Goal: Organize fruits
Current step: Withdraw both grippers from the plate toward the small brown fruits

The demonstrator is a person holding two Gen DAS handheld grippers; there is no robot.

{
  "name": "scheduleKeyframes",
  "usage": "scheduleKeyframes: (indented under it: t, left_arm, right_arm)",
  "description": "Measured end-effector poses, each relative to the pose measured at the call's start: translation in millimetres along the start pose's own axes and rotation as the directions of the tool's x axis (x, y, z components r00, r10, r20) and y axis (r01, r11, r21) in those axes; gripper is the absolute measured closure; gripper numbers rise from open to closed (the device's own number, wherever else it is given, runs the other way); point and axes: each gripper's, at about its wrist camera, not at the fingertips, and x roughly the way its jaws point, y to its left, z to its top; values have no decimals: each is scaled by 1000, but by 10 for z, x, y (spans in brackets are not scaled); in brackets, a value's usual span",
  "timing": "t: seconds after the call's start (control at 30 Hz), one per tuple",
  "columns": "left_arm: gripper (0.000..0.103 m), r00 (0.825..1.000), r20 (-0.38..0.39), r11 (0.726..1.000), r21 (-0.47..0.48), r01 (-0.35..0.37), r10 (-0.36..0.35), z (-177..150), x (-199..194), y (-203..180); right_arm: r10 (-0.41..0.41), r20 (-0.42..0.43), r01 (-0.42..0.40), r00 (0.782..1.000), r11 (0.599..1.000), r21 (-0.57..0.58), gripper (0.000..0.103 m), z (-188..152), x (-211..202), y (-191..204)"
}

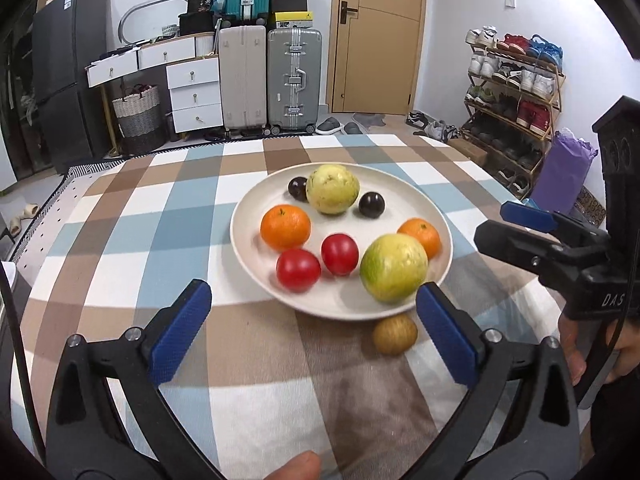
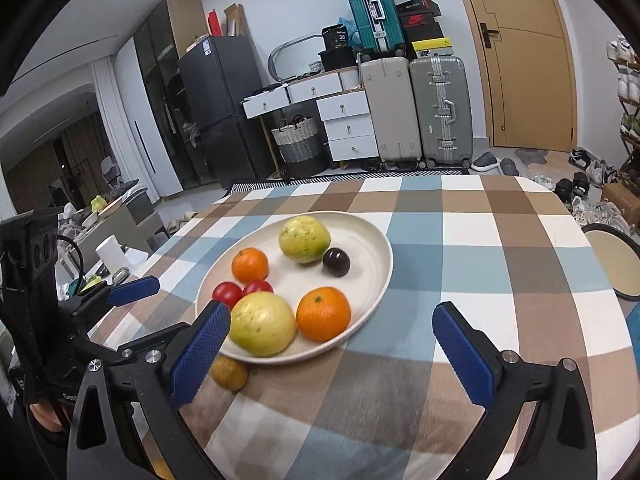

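A cream plate (image 1: pixel 248 236) (image 2: pixel 372 248) on the checked tablecloth holds two yellow-green guavas (image 1: pixel 394 268) (image 2: pixel 262 328), two oranges (image 1: pixel 285 227) (image 2: pixel 324 314), two red tomatoes (image 1: pixel 299 270) (image 2: pixel 227 294) and dark plums (image 1: pixel 371 205) (image 2: pixel 336 262). A small brown kiwi-like fruit (image 1: pixel 395 334) (image 2: pixel 229 374) lies on the cloth just off the plate's near rim. My left gripper (image 1: pixel 314 330) is open and empty, near the plate's front edge, the brown fruit close to its right finger. My right gripper (image 2: pixel 331 354) is open and empty at the plate's near right; it also shows in the left wrist view (image 1: pixel 532 232).
The table (image 2: pixel 480 280) has a checked cloth. A round stool (image 2: pixel 612 264) stands at its right. Suitcases (image 1: pixel 294 80), white drawers, a fridge, a shoe rack (image 1: pixel 516 92) and a door stand beyond the far edge.
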Motion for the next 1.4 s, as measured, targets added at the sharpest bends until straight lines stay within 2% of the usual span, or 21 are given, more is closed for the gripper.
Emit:
scheduleKeyframes:
  t: [0.27, 0.47, 0.73, 1.0, 1.17, 1.4]
  left_arm:
    - [1, 1000, -19, 1000, -27, -9, 9, -220, -173, 51]
    - [1, 1000, -23, 998, -61, -4, 2, -267, -237, 122]
    - [1, 999, -30, 1000, -26, -12, 11, -266, -215, 49]
    - [1, 999, -46, 999, -51, -11, 8, -340, -282, 60]
    - [1, 997, -71, 999, -40, -27, 24, -509, -439, -28]
    - [1, 993, -116, 1000, 1, -1, 1, -721, -593, -251]
  right_arm:
    - [-5, -26, 4, 1000, 999, -36, 0, -103, -70, 103]
    - [-6, -58, 6, 998, 1000, -3, 0, -175, -114, 74]
    - [-8, -38, 8, 999, 1000, -11, 0, -296, -329, 129]
    - [-27, -3, 27, 1000, 998, -49, 0, -381, -506, 233]
    - [-50, -46, 47, 998, 998, -53, 0, -446, -527, 259]
    - [-73, -104, 71, 992, 997, -23, 0, -565, -569, 262]
